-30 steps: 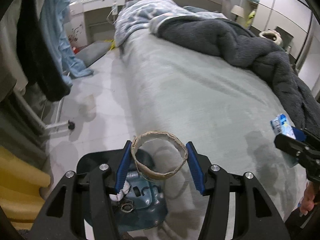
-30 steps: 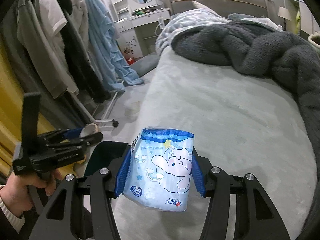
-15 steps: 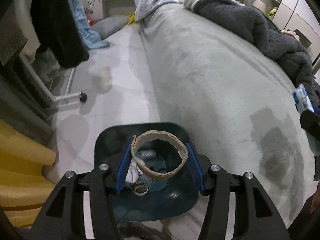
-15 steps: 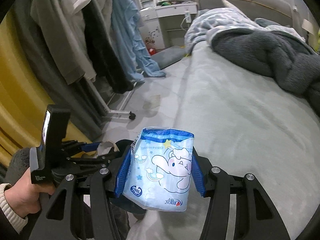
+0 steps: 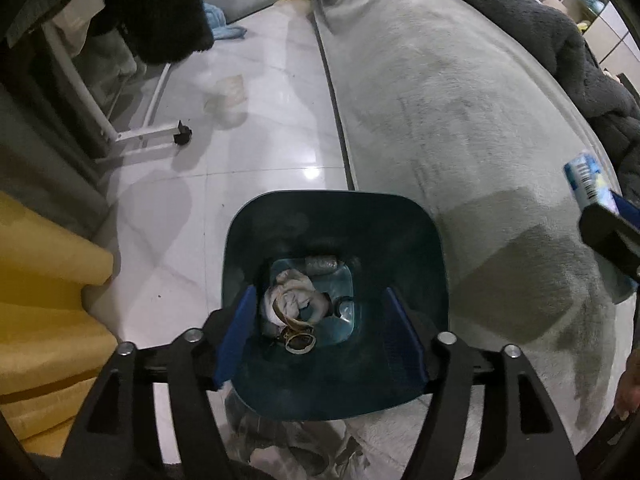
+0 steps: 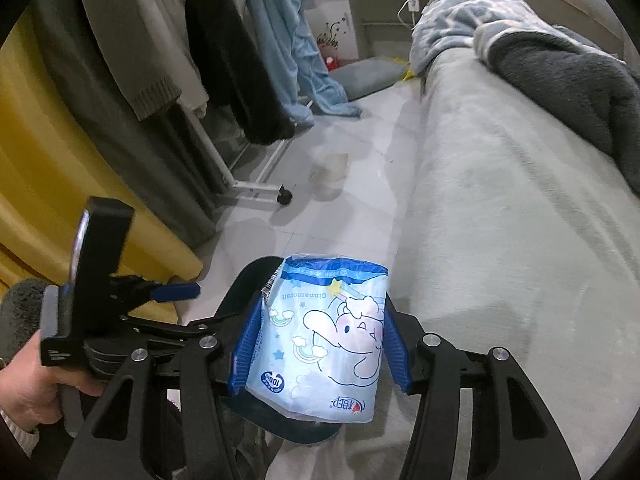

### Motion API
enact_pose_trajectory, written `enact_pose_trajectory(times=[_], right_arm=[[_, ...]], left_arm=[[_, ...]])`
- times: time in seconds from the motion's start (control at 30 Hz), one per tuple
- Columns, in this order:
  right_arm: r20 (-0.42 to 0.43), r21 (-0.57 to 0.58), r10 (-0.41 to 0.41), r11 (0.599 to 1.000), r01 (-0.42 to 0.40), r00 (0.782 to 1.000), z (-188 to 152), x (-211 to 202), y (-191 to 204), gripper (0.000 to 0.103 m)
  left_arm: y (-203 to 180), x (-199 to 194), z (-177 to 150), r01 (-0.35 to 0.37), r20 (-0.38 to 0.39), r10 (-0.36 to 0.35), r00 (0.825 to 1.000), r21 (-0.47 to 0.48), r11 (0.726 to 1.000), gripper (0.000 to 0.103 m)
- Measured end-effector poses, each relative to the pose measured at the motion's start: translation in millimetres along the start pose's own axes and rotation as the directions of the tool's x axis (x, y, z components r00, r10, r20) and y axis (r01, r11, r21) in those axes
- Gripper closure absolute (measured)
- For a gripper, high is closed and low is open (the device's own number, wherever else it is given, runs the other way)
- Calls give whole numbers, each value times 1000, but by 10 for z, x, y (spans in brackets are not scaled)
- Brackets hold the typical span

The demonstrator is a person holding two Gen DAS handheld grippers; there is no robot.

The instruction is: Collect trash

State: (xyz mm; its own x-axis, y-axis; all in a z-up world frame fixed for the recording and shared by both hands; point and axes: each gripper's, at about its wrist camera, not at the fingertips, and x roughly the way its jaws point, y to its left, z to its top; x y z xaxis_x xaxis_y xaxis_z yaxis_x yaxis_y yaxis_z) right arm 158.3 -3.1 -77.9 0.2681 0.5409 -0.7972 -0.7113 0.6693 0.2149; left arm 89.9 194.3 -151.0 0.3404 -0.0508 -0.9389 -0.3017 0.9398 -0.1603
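Note:
A dark teal trash bin [image 5: 334, 216] stands on the floor beside the bed. My left gripper [image 5: 318, 334] is open and empty right above its mouth. Inside lie crumpled white paper [image 5: 294, 294] and a cardboard ring [image 5: 300, 342]. My right gripper [image 6: 318, 342] is shut on a blue cartoon tissue pack [image 6: 322, 336], held above the bin's rim [image 6: 256, 276]. The pack's edge [image 5: 586, 176] shows at the right of the left wrist view. The left gripper [image 6: 160, 294] shows at the left of the right wrist view.
The grey-green bed [image 5: 460, 128] runs along the right, with a dark grey blanket [image 6: 568, 76] on it. A clothes rack with a wheeled foot [image 5: 182, 136] and hanging clothes [image 6: 224, 52] stands on the left. A yellow curtain [image 5: 44, 292] hangs near left. A stain [image 5: 226, 92] marks the tile floor.
My left gripper moved over the bin, opened and let go of the cardboard ring, which now lies in the bin. My right gripper moved left toward the bin with the pack.

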Motion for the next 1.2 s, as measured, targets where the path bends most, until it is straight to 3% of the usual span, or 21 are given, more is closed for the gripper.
enact_pose_trajectory(times=[0.27, 0.47, 0.73, 0.87, 0.97, 1.13, 1.2], right_arm=[[-92, -21, 6, 1000, -8, 996, -43, 346, 123, 48], [-151, -36, 7, 999, -12, 989, -119, 570, 201, 47], [-218, -69, -7, 998, -9, 976, -246, 829, 332, 46], [-237, -75, -22, 997, 4, 971, -295, 876, 322, 37], [-229, -70, -26, 997, 10, 973, -238, 843, 323, 27], [-166, -64, -42, 997, 31, 985, -99, 591, 323, 23], [-127, -52, -60, 997, 53, 990, -48, 448, 256, 19]], left_arm=[[107, -285, 9, -2, 89, 1, 996, 5, 1000, 13], [104, -592, 85, 12, 221, -17, 975, 24, 1000, 10], [15, -1055, 150, 16, 410, -43, 911, 70, 997, 6], [-28, -1239, 139, 33, 474, -68, 878, 82, 996, 6], [-76, -1389, 121, 40, 518, -86, 851, 99, 994, 5], [-132, -1595, 68, 42, 581, -103, 807, 118, 992, 4], [-151, -1646, 55, 45, 591, -108, 800, 120, 992, 4]])
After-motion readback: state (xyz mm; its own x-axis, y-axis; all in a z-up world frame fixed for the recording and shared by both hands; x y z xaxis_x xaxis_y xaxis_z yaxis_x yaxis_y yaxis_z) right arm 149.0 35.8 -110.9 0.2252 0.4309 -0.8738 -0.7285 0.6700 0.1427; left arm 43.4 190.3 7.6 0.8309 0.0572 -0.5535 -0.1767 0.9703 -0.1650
